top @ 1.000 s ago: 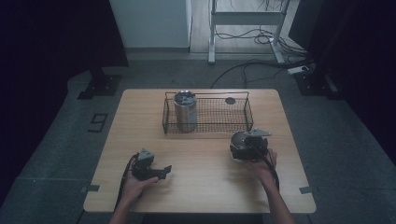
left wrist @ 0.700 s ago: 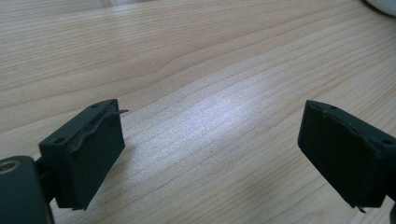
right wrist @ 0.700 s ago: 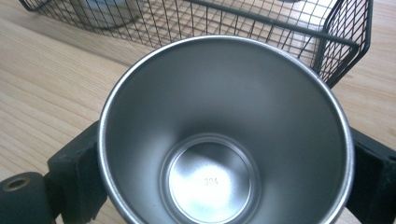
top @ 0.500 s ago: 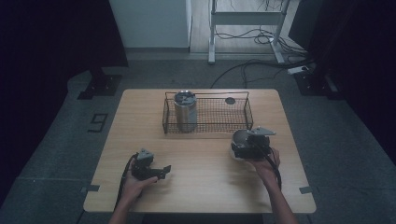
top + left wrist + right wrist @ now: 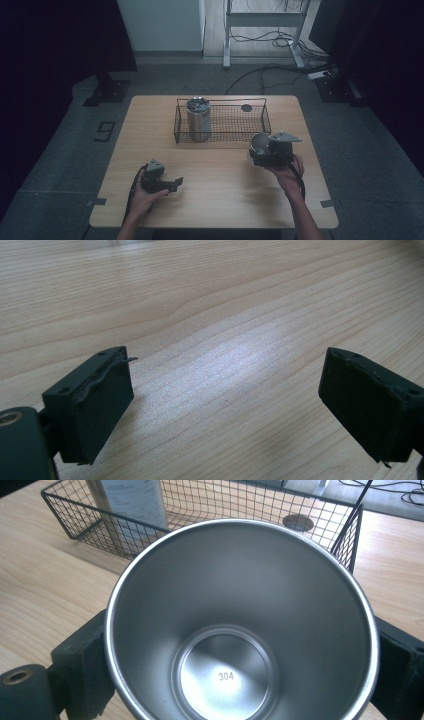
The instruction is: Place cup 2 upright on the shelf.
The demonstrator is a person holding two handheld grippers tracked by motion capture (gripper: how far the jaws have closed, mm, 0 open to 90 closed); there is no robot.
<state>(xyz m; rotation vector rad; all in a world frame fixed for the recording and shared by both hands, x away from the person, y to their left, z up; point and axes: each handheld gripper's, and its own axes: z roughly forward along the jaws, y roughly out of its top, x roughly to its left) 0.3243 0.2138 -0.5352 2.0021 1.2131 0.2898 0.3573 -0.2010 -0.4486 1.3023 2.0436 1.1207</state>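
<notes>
A steel cup (image 5: pixel 258 143) (image 5: pixel 240 630) is held off the table just in front of the wire basket's right end, its empty inside turned toward the right gripper view and "304" stamped on its bottom. My right gripper (image 5: pixel 255 151) (image 5: pixel 240 655) is shut on the cup, one jaw on each side of its wall. The black wire basket (image 5: pixel 225 140) (image 5: pixel 345 535) stands at the table's far middle. A tall metal canister (image 5: pixel 198 119) (image 5: pixel 132 500) stands upright in its left end. My left gripper (image 5: pixel 173 184) (image 5: pixel 225 405) rests open on the near left of the table, nothing between its jaws.
A small dark disc (image 5: pixel 246 107) (image 5: pixel 298 522) lies in the basket's far right part. The wooden table (image 5: pixel 220 200) has bare room between the two grippers. Cables and a metal stand (image 5: pixel 260 20) are on the floor beyond it.
My right gripper has carried the cup a little farther from the person, closer to the basket's front right. The left gripper has stayed where it was.
</notes>
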